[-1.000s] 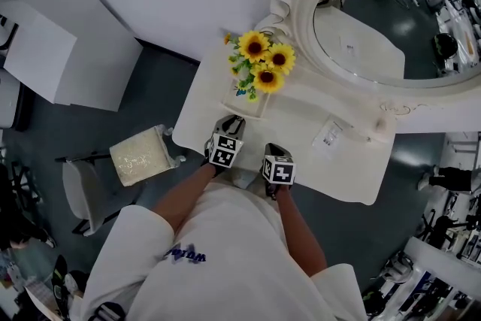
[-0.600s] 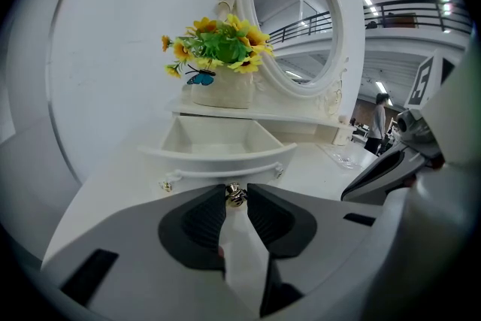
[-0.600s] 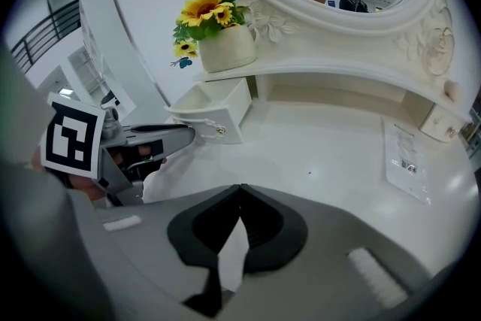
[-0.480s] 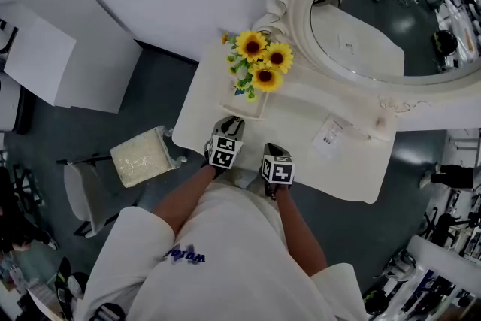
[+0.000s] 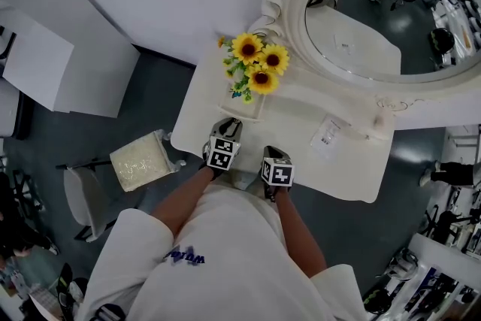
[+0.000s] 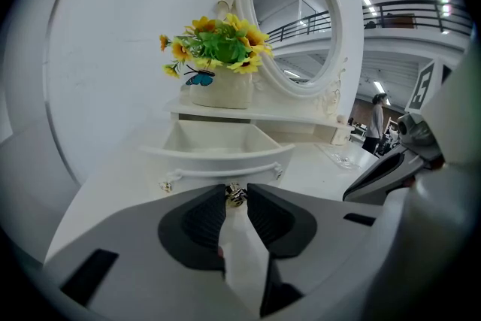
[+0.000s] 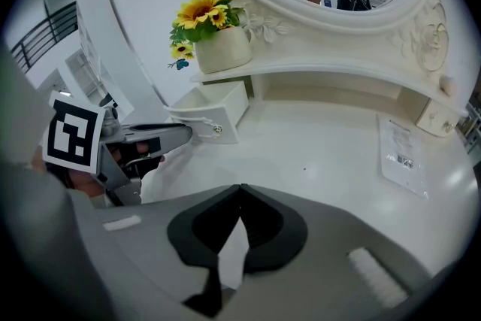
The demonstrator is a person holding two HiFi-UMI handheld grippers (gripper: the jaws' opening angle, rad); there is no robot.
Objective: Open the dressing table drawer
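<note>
The dressing table drawer [image 6: 214, 140] stands pulled out below the sunflower pot [image 6: 218, 86]. The left gripper [image 6: 236, 190] pinches its small metal pull [image 6: 236, 198]. The right gripper [image 7: 239, 189], jaws pressed together and empty, hovers over the tabletop [image 7: 323, 154] beside it. Nothing has shifted since a second earlier.

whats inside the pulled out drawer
Only bare white walls and floor show inside the drawer; nothing lies in the visible part. Its front panel hides the floor's near strip.
</note>
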